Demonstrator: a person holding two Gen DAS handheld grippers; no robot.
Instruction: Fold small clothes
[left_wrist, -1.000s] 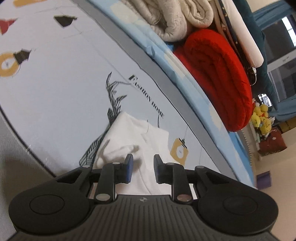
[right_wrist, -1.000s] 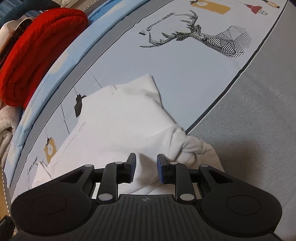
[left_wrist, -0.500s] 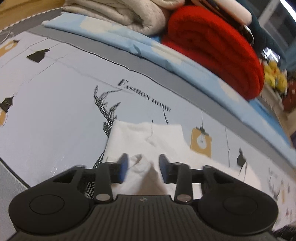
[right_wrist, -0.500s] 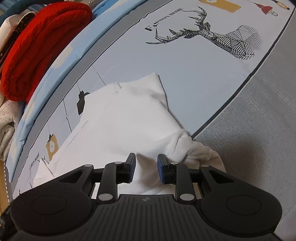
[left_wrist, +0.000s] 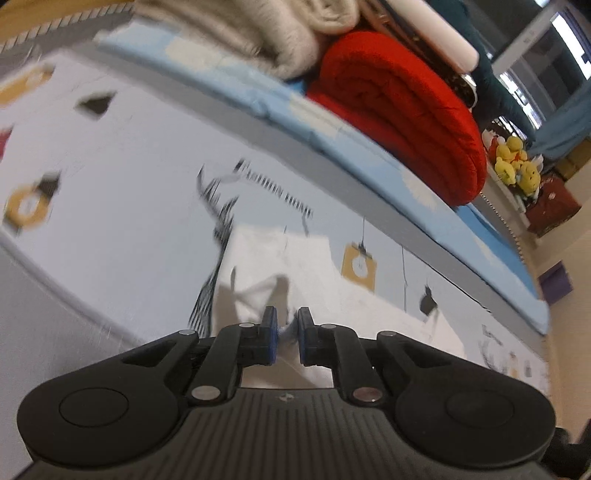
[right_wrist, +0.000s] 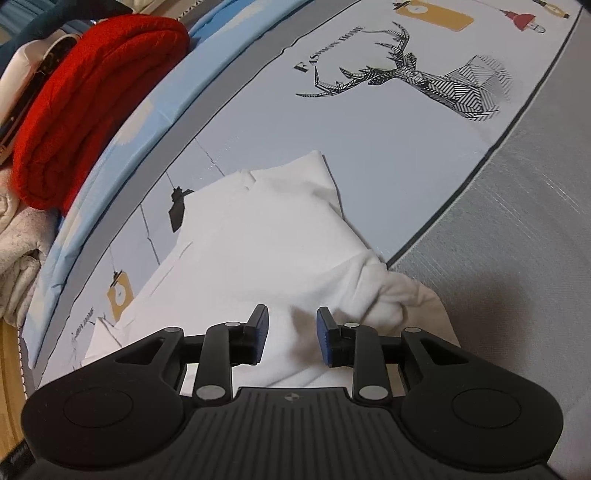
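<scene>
A small white garment (right_wrist: 258, 243) lies spread on the printed bed sheet (right_wrist: 388, 147). It also shows in the left wrist view (left_wrist: 306, 266). My left gripper (left_wrist: 283, 334) has narrowed on a raised fold of the white cloth, which sits pinched between its blue pads. My right gripper (right_wrist: 290, 339) is open just above the near part of the garment, next to a bunched sleeve (right_wrist: 391, 295). Nothing is between its pads.
A rolled red blanket (left_wrist: 406, 110) and beige folded blankets (left_wrist: 258, 29) lie along the far side of the bed on a blue strip. Yellow plush toys (left_wrist: 517, 166) sit beyond. A deer print (right_wrist: 424, 81) marks the sheet, with a grey border (right_wrist: 517, 240) at right.
My left gripper has closed from open onto a fold of the white garment and moved in over it. My right gripper has stayed open and shifted slightly closer to the cloth.
</scene>
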